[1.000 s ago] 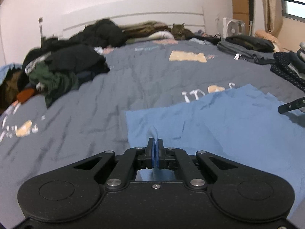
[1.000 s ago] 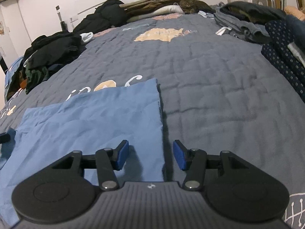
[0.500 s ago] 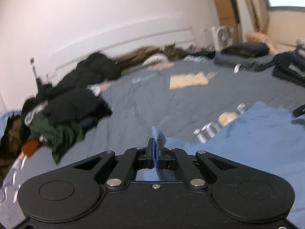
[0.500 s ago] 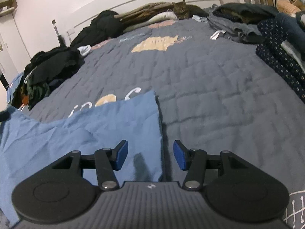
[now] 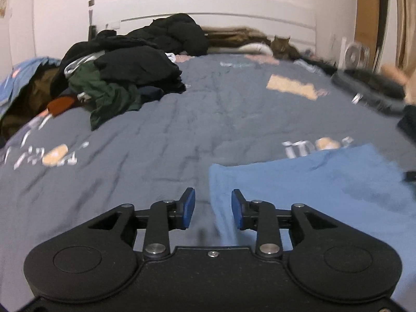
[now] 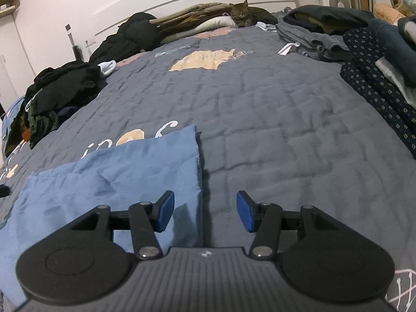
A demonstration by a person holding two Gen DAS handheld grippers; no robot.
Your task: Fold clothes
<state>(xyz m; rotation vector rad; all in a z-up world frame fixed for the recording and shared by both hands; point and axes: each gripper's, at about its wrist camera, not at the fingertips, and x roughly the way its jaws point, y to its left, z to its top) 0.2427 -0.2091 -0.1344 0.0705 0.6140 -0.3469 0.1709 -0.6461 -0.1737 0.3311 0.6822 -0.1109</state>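
Across whole scene, bed (image 6: 273, 119) with grey-blue quilt seen. Heap of dark clothes (image 5: 124, 72) piled at bed's left side; folded stack (image 6: 369, 59) at bed's right side. Blue garment (image 6: 117, 171) laid flat on bed's near part, right edge straight, surface creased. Cat (image 6: 247, 13) seen at bed's far end by headboard. Left tongs (image 5: 213, 208) just opened, nothing between pads, held over garment's left edge. Right tongs (image 6: 205, 212) parted, empty, held over garment's right edge.
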